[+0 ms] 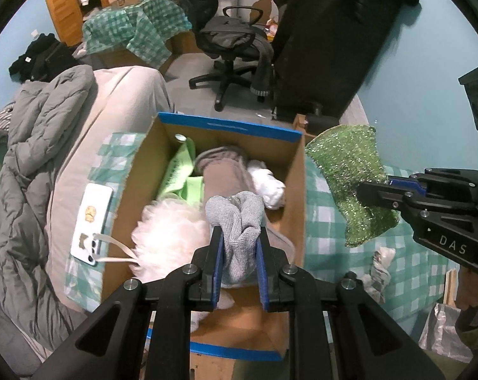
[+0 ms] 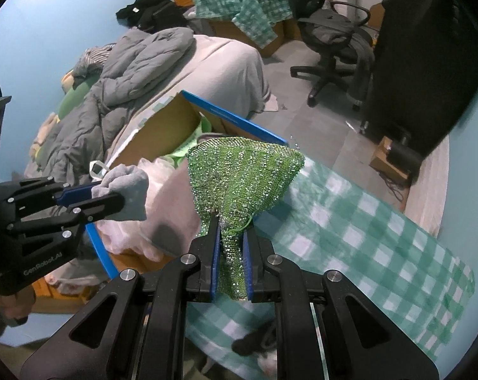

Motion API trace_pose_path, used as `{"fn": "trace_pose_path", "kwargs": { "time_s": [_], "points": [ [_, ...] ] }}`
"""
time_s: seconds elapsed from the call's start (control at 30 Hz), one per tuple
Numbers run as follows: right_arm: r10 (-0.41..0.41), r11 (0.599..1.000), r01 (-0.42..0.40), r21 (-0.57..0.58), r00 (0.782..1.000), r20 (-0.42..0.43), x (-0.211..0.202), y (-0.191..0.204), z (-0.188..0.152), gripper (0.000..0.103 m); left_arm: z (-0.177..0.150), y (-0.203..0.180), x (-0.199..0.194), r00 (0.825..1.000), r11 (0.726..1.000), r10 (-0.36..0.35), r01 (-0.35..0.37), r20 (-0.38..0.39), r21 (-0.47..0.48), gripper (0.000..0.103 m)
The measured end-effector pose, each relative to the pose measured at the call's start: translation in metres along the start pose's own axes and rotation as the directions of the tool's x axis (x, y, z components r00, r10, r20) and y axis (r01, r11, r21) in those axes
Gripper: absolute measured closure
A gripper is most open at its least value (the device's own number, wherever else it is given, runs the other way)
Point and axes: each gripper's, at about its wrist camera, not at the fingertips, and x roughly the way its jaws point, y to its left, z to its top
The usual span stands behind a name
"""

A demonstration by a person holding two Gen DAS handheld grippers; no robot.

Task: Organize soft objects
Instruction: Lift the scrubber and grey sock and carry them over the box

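A cardboard box (image 1: 294, 186) with blue edges sits on the bed and holds a white fluffy puff (image 1: 169, 237), a green cloth (image 1: 183, 171), a beige-grey garment (image 1: 221, 174) and a white sock (image 1: 269, 186). My left gripper (image 1: 238, 237) is shut on a grey knit cloth (image 1: 239, 218) and holds it over the box; it also shows in the right wrist view (image 2: 112, 198). My right gripper (image 2: 232, 224) is shut on a sparkly green scrub cloth (image 2: 242, 174), held in the air just right of the box (image 2: 162, 126); that cloth shows in the left wrist view (image 1: 353, 177).
A green-checked cloth (image 2: 365, 228) covers the bed to the right of the box. A white phone (image 1: 91, 221) lies left of the box. A grey quilt (image 1: 33, 158) is piled at the left. An office chair (image 1: 232, 53) and a black jacket (image 1: 334, 31) stand beyond.
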Motion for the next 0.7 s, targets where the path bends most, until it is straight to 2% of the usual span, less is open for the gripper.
{"fn": "trace_pose_path", "kwargs": {
  "time_s": [0.43,0.7],
  "points": [
    [0.008,1.000,-0.008,-0.015,0.999,-0.038,0.041,0.021,0.034,0.092,0.023,0.029,0.028,1.000,1.000,-0.001,0.001,-0.023,-0.004,0.084],
    [0.010,1.000,-0.009,0.007,0.998,-0.068,0.065,0.025,0.051,0.092,0.033,0.040,0.050,0.999,0.999,0.028,-0.027,-0.045,0.022,0.084]
  ]
}}
